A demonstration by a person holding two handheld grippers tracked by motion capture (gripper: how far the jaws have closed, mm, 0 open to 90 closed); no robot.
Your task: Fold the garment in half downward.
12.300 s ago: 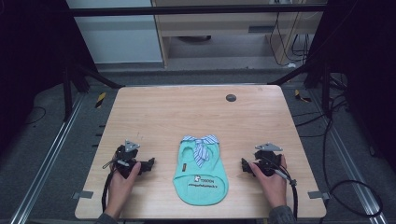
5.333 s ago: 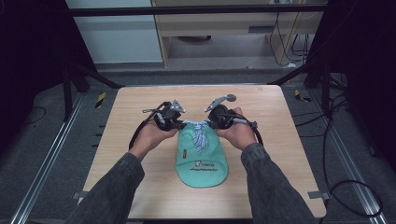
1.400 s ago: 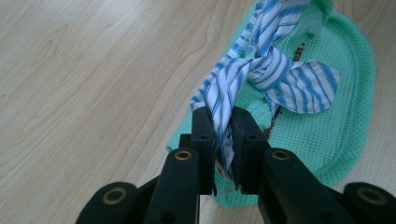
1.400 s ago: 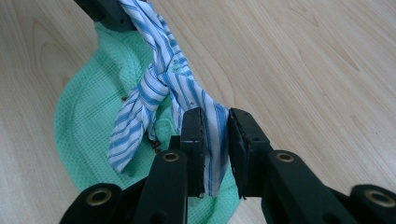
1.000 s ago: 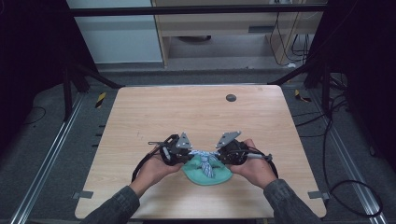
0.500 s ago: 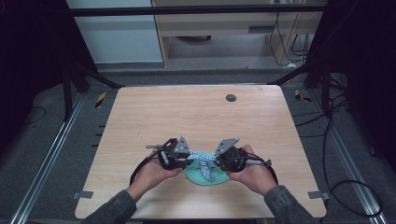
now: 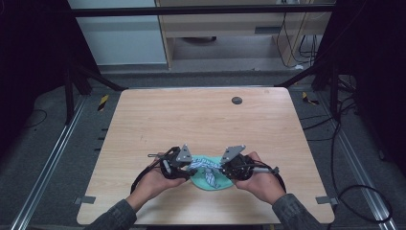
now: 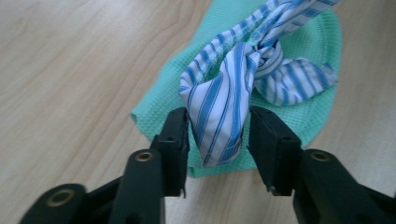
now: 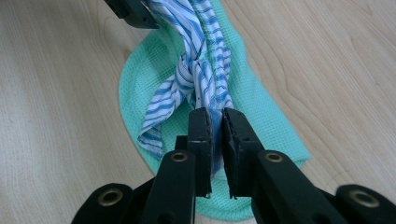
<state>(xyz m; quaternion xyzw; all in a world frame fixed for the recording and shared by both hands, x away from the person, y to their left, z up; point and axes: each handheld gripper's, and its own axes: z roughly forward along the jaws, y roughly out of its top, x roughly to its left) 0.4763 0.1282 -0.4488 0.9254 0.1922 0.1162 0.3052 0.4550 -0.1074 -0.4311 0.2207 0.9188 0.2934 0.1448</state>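
Note:
A teal-green waffle-weave bib point(image 7: 213, 185) lies folded over near the table's front edge. Its blue-and-white striped ties point(image 7: 203, 167) are knotted and stretched across the top between my two grippers. My left gripper point(image 7: 190, 166) stands at the bib's left side. In the left gripper view the jaws point(image 8: 218, 140) are apart, with a flat end of the striped tie point(image 8: 223, 105) between them over the green cloth point(image 8: 184, 88). My right gripper point(image 7: 221, 167) is at the bib's right. Its jaws point(image 9: 215, 122) are pinched on the other striped tie point(image 9: 201, 60).
The wooden table point(image 7: 191, 120) is bare beyond the bib, except for a small dark round spot point(image 7: 236, 100) at the far right. Black frame posts and cables surround the table on the floor. A cable loops from each gripper by the hands.
Both grippers carried the ties from the far end toward the near edge, folding the bib over itself. In the last second the hands drew slightly closer together.

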